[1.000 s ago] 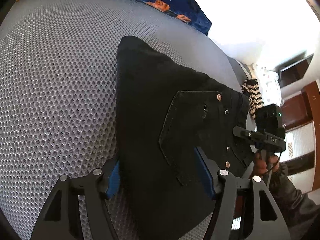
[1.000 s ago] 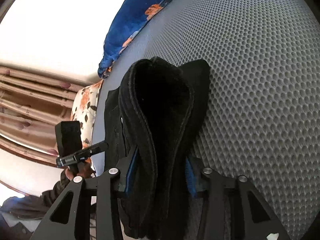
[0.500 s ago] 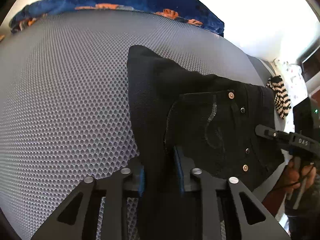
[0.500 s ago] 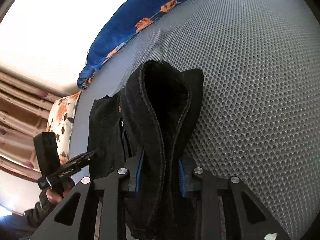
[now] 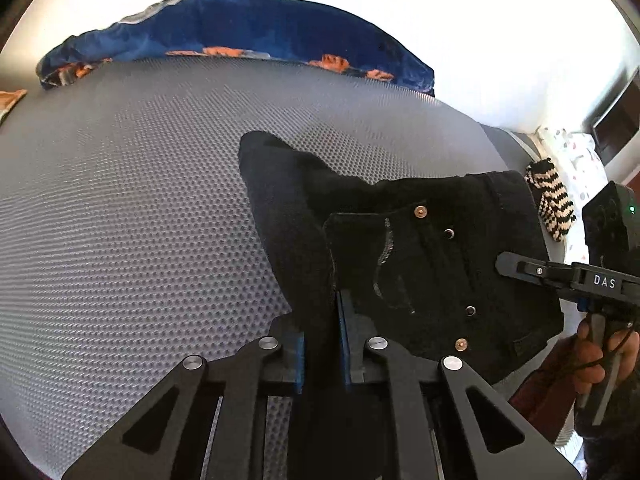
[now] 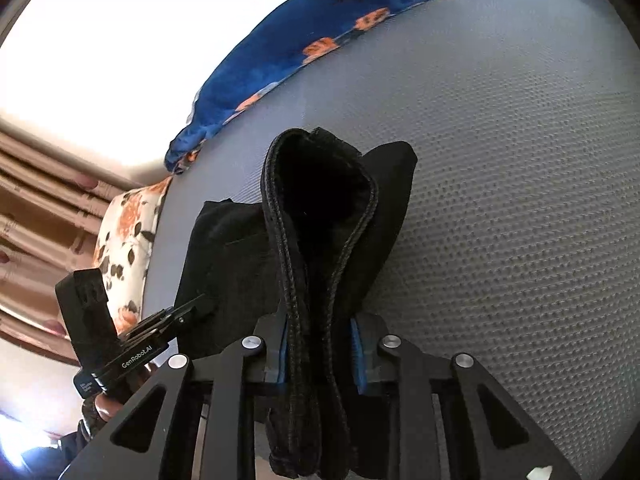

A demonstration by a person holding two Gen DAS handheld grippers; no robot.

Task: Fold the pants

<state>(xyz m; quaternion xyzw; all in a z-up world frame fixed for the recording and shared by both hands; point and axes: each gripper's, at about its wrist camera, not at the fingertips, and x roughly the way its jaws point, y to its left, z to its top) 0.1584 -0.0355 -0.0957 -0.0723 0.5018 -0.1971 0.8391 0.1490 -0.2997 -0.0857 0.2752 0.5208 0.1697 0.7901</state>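
Black pants (image 5: 420, 264) pinched from two ends over a grey mesh mattress (image 5: 132, 216).
Left wrist view: left gripper (image 5: 322, 344) closing, pads clamping a fold of fabric beside the back pocket; right gripper (image 5: 516, 266) at far right. Right wrist view: right gripper (image 6: 320, 344) closing, nipping the bunched hem; blue floral blanket (image 6: 304, 36) behind.
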